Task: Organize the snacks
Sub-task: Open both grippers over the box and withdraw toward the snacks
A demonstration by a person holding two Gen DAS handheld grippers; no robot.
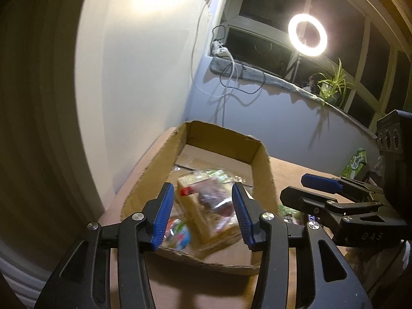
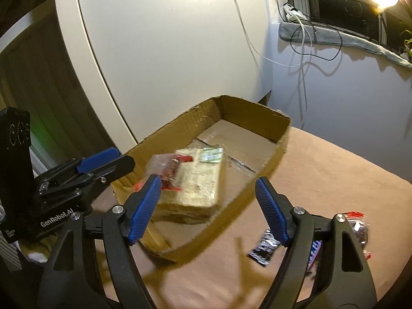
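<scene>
An open cardboard box (image 1: 265, 177) (image 2: 255, 114) stands on the brown table. Inside it lies a yellowish wrapped snack block (image 1: 206, 221) (image 2: 198, 185), with a clear packet with red bits (image 2: 167, 166) against its near end. A colourful packet (image 1: 177, 234) sits in the box's near corner. My left gripper (image 1: 202, 189) (image 2: 126, 158) hovers over the near end of the box, open, and its pads do not touch the block. My right gripper (image 2: 207, 180) (image 1: 293, 186) is open above the box's right wall with nothing between its fingers.
A black packet (image 2: 265, 248) and a clear packet with red marks (image 2: 360, 229) lie on the table right of the box. A green carton (image 1: 356, 163) stands at the far right. A white cabinet is behind the box; a ring light (image 1: 307, 34) and cables are on the sill.
</scene>
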